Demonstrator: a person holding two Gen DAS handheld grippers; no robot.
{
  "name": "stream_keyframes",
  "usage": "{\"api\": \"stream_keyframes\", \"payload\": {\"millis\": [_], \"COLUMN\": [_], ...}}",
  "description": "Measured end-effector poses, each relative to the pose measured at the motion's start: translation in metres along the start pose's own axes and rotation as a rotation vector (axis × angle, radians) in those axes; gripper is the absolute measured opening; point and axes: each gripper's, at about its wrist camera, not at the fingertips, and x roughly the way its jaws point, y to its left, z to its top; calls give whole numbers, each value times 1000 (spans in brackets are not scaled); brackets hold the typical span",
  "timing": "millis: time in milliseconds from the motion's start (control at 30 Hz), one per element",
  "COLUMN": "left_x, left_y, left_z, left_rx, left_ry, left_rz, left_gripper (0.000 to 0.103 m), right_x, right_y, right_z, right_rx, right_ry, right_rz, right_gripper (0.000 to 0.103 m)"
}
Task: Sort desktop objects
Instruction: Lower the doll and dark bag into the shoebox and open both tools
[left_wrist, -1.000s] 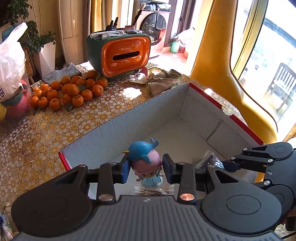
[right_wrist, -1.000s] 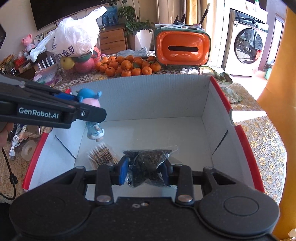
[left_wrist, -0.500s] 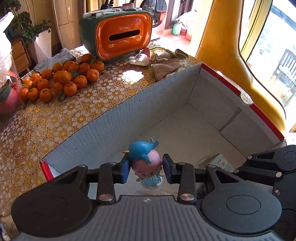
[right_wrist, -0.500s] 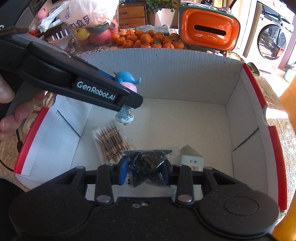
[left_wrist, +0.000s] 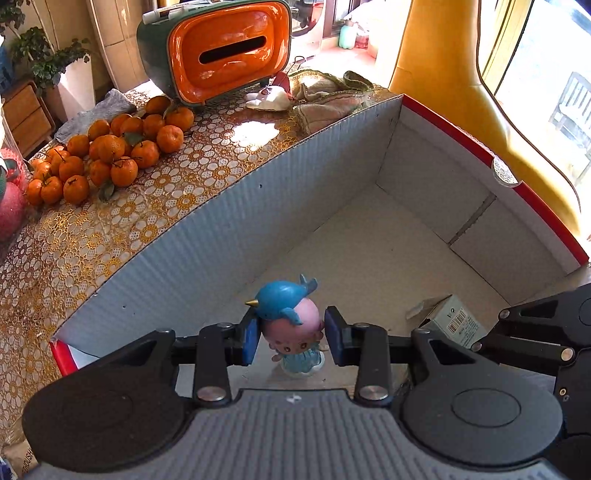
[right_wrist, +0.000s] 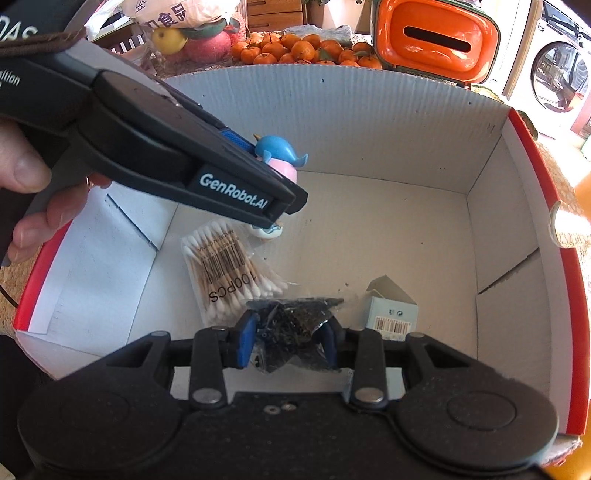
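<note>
Left wrist: jaws clamped on figurine, pink head w/ blue bird; right jaws clamped on dark packet.

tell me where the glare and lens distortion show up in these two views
Left wrist view: a sun patch blows out on the tablecloth, the window is overexposed, and the box wall bows from fisheye. Right wrist view: glare at the box's right rim, edges curved.
</note>
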Motion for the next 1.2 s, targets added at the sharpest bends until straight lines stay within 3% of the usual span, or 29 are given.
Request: {"api": "stream_keyframes", "payload": {"millis": [500, 567, 667, 1200], "left_x": [11, 8, 3, -48], "left_y": [-1, -2, -3, -12], "left_z": [6, 6, 7, -9], "left_rx": [8, 13, 5, 4], "left_ry": [49, 37, 22, -33], "left_rz": [9, 14, 14, -13], "left_gripper": [36, 37, 48, 49], "right_x": [2, 2, -1, -28], "right_y": [-2, -3, -2, 6], "right_z": [1, 1, 0, -4], "right_rx": [7, 13, 12, 26], "right_ry": [5, 2, -9, -58], "right_rz": [-17, -18, -25, -51], "right_gripper": [40, 48, 64, 64]}}
